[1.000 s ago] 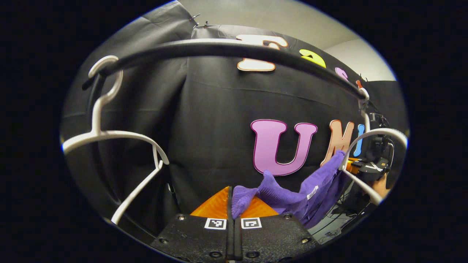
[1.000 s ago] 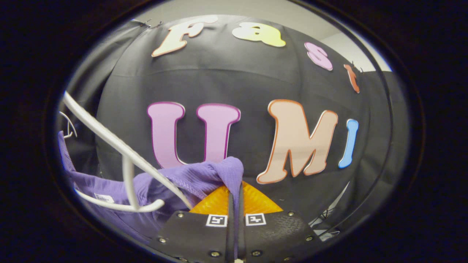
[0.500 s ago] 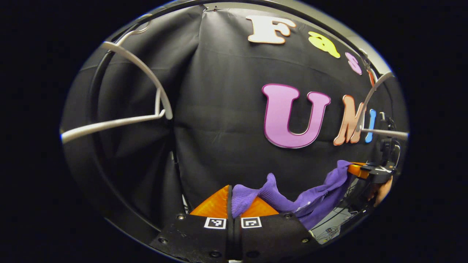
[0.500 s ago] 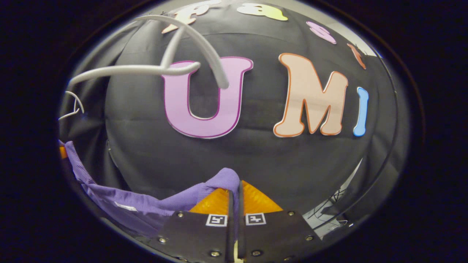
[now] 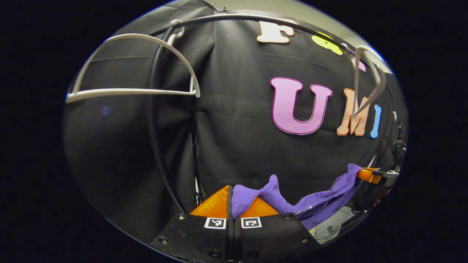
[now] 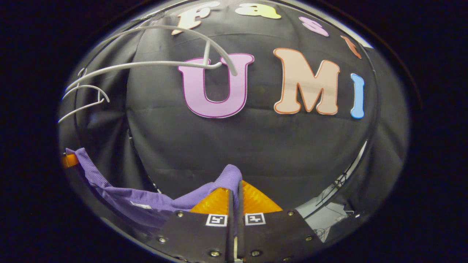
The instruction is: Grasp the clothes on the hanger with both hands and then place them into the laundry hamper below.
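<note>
A purple ribbed garment [image 5: 314, 199] hangs slack between my two grippers. My left gripper [image 5: 232, 199] is shut on one end of it, cloth bunched between the orange fingers. My right gripper [image 6: 236, 190] is shut on the other end, with the purple garment [image 6: 124, 191] sagging away to the left. In the left gripper view the right gripper [image 5: 371, 175] holds the cloth at the far right. In the right gripper view an orange finger [image 6: 67, 160] of the left gripper sits at the far left. The garment hangs free of the white hangers above. No hamper is in sight.
Bare white hangers [image 5: 135, 78] [image 5: 365, 86] hang from a dark rail [image 5: 256, 18] well above the garment. In the right gripper view one white hanger [image 6: 175, 54] hangs near and another white hanger [image 6: 82, 98] farther left. A dark rack post [image 5: 157, 138] runs down the left. Cables and pale floor [image 6: 325, 219] lie low right.
Both grippers have come down with the garment. It slid off the right hanger, which now swings bare high above. The rail and hangers rose in both views.
</note>
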Available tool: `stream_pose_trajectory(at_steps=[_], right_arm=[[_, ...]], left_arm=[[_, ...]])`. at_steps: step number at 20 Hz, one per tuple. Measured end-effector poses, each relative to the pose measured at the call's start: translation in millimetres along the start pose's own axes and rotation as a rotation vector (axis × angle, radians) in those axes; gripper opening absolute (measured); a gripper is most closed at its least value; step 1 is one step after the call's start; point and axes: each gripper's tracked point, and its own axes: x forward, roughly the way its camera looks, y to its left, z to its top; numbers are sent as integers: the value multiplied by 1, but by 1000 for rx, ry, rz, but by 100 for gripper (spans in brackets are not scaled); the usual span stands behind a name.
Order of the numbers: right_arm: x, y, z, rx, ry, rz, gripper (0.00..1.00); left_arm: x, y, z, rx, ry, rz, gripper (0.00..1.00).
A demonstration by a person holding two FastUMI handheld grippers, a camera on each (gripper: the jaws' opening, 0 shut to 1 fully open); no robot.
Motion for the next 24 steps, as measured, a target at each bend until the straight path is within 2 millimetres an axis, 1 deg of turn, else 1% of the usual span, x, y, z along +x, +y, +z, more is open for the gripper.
stream_pose_trajectory(at_steps=[2, 4, 5, 6, 8, 9, 11, 12, 13, 14, 15, 16, 18, 19, 22, 24], right_arm=[[-23, -7, -2, 13, -9, 7, 4], [-38, -16, -1, 23, -5, 10, 4], [-52, -18, -3, 30, -6, 13, 4], [-63, -21, -1, 36, -11, 16, 4], [-79, -28, 7, 52, -28, 15, 4], [-87, -28, 10, 61, -31, 18, 4], [-100, -28, 18, 75, -46, 25, 4], [-106, -28, 23, 82, -57, 29, 0], [-111, -27, 28, 83, -69, 30, 4], [-116, -27, 32, 80, -81, 32, 0], [-118, -29, 36, 74, -97, 33, 4], [-119, -30, 39, 63, -108, 29, 4], [-121, -32, 36, 57, -105, 23, 4], [-121, -29, 35, 62, -106, 32, 4], [-122, -28, 38, 60, -112, 24, 4], [-120, -27, 40, 64, -107, 18, 4]], left_arm=[[-24, -6, -6, -9, -3, 8, 1], [-43, -11, -9, -33, 2, 3, 1], [-53, -17, -5, -39, -6, 2, 1], [-62, -21, -2, -35, -18, 1, 0], [-75, -36, 10, -24, -49, -18, 0], [-81, -45, 16, -19, -57, -30, 0], [-87, -60, 25, -11, -70, -54, 1], [-89, -69, 29, -9, -77, -70, 1], [-90, -77, 32, -5, -84, -81, 1], [-89, -83, 38, 6, -101, -82, 0], [-88, -88, 41, 23, -113, -80, 0], [-84, -98, 45, 45, -121, -91, 1], [-77, -117, 45, 66, -122, -120, 0], [-73, -130, 43, 66, -114, -148, 0], [-60, -162, 37, 70, -85, -204, 2], [-52, -181, 38, 68, -74, -244, 1]])
